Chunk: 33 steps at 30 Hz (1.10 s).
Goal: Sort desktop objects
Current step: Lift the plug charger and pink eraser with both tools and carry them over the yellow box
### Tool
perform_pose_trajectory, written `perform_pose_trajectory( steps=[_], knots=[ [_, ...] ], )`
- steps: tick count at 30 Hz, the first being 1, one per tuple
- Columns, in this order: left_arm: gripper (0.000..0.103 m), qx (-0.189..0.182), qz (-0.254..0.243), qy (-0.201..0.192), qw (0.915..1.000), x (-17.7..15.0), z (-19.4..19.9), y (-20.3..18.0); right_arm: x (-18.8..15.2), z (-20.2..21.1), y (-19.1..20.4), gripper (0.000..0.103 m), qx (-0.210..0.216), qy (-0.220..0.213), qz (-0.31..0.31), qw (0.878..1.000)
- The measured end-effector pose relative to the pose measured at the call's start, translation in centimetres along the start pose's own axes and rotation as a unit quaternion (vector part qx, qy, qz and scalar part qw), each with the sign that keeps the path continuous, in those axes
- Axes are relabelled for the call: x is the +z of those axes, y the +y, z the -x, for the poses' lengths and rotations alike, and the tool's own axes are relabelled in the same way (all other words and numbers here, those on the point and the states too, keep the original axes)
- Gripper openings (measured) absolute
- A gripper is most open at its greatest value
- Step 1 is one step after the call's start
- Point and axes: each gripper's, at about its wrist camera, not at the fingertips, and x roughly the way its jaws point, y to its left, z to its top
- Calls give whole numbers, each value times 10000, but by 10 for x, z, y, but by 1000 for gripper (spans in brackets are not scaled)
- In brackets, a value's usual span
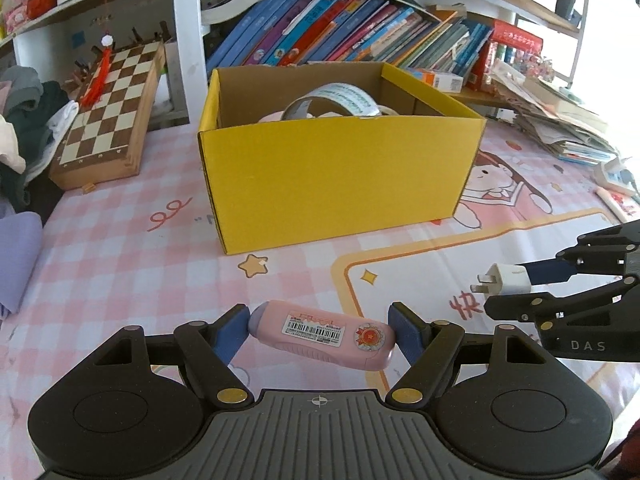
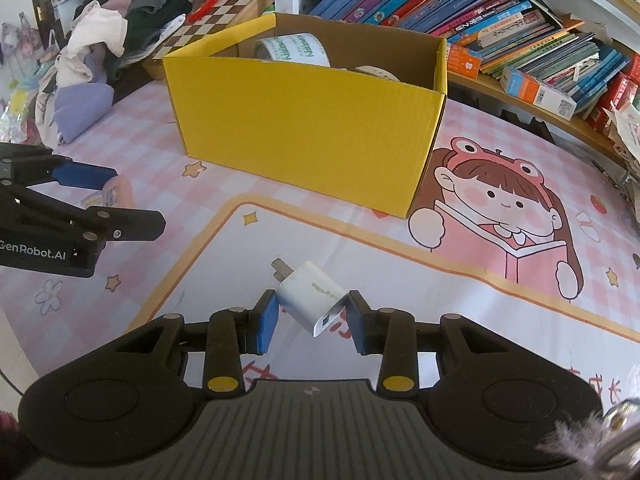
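Pink eraser (image 1: 320,334) is clamped in the left claw (image 1: 320,334); the right claw (image 2: 312,316) is clamped on a white charger (image 2: 312,298), near the yellow box (image 2: 304,128).

A pink checked table mat (image 1: 120,248) with cartoon prints is covering the desk across the middle and lower frame. A yellow cardboard box (image 1: 332,176) is sitting on it at centre. At the left, a wooden chessboard (image 1: 112,120) is lying beside a heap of clothes (image 2: 104,52). A stack of papers and booklets (image 1: 560,120) is resting at the right edge.
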Motion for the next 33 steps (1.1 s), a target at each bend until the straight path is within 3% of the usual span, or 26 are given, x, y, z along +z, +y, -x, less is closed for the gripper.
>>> perform_pose_trajectory(
  steps=[19,33],
  knots=[
    [77,-240,-452,-373,9980,0,30,-22,-9,24,8,35,-127,-16,-218,9997],
    [77,-306,-674,-1168,9904,42,58,-33,33,55,-8,35,-125,-519,-267,9982]
  ],
)
